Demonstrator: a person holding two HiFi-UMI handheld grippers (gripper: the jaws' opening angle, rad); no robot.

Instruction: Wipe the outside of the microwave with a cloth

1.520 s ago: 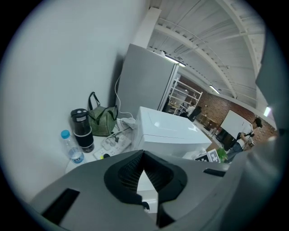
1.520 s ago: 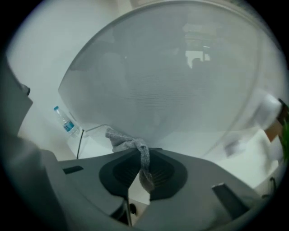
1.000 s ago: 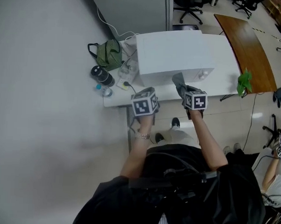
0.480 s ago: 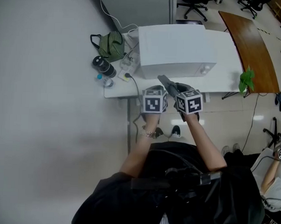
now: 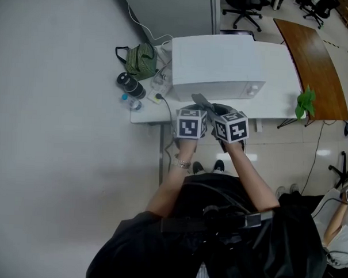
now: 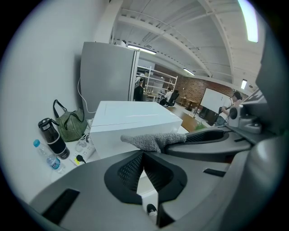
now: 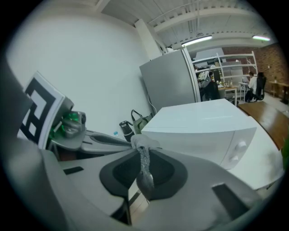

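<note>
The white microwave (image 5: 217, 65) stands on a white table (image 5: 279, 94), its knobs at the front right. Both grippers are side by side in front of its door. My right gripper (image 5: 214, 109) is shut on a grey cloth (image 5: 200, 100); in the right gripper view the cloth (image 7: 144, 169) is a strip pinched between the pads, its free end bunched above the tips. My left gripper (image 5: 193, 110) is shut with nothing between its pads (image 6: 131, 169). In the left gripper view the cloth (image 6: 149, 140) hangs just beyond its tips, held from the right.
A green striped bag (image 5: 140, 54), a black bottle (image 5: 130, 84), a small water bottle (image 5: 131, 103) and a power strip sit left of the microwave. A grey cabinet (image 5: 168, 8) stands behind. A brown table (image 5: 312, 61) and a green plant (image 5: 304, 101) are at the right.
The two grippers were apart a second ago and have come close together in front of the microwave. The right one brought the cloth leftward. Little has moved in the last half second.
</note>
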